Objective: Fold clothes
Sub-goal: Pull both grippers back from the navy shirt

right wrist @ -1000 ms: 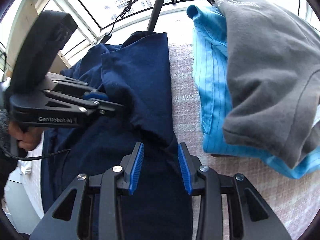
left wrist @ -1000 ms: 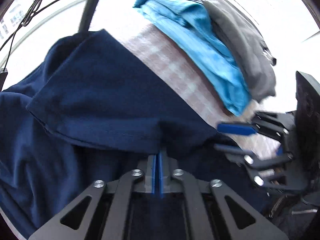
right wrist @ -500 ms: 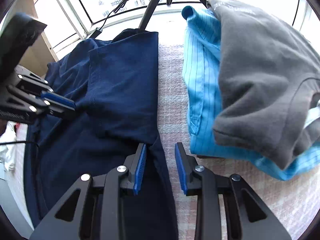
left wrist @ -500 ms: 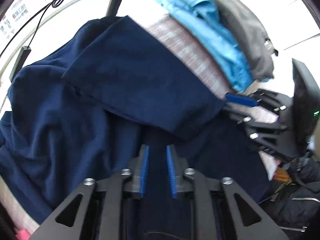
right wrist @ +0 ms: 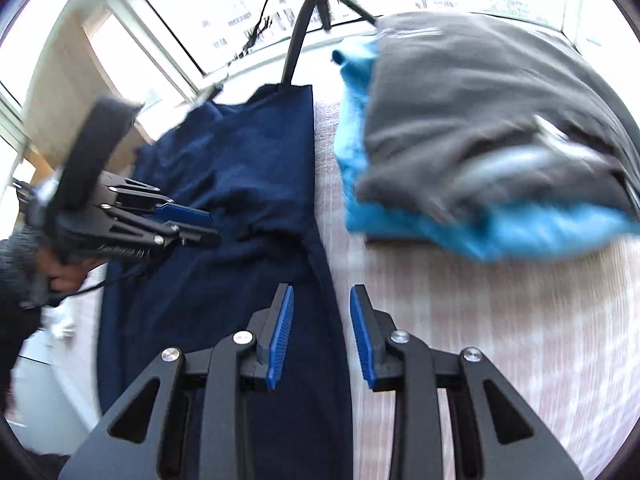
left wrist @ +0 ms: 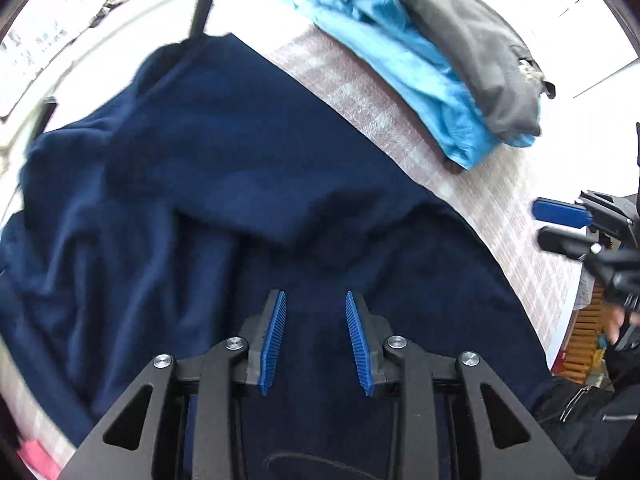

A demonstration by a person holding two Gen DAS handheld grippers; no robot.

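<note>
Both the left gripper (left wrist: 314, 334) and the right gripper (right wrist: 320, 334) hang with jaws apart, holding nothing. The navy shirt (left wrist: 224, 184) lies partly doubled over beneath and ahead of both. The fold looks mid-way; next likely needs pinching a fresh edge.

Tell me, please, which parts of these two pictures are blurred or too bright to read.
Left wrist view: the navy garment is smeared, its folds soft; the background above it is blown out white. Right wrist view: the grey garment, the light blue garment under it and the checked cloth are streaked by motion; the windows glare. Both views bend straight lines, as fisheye lenses do.
</note>
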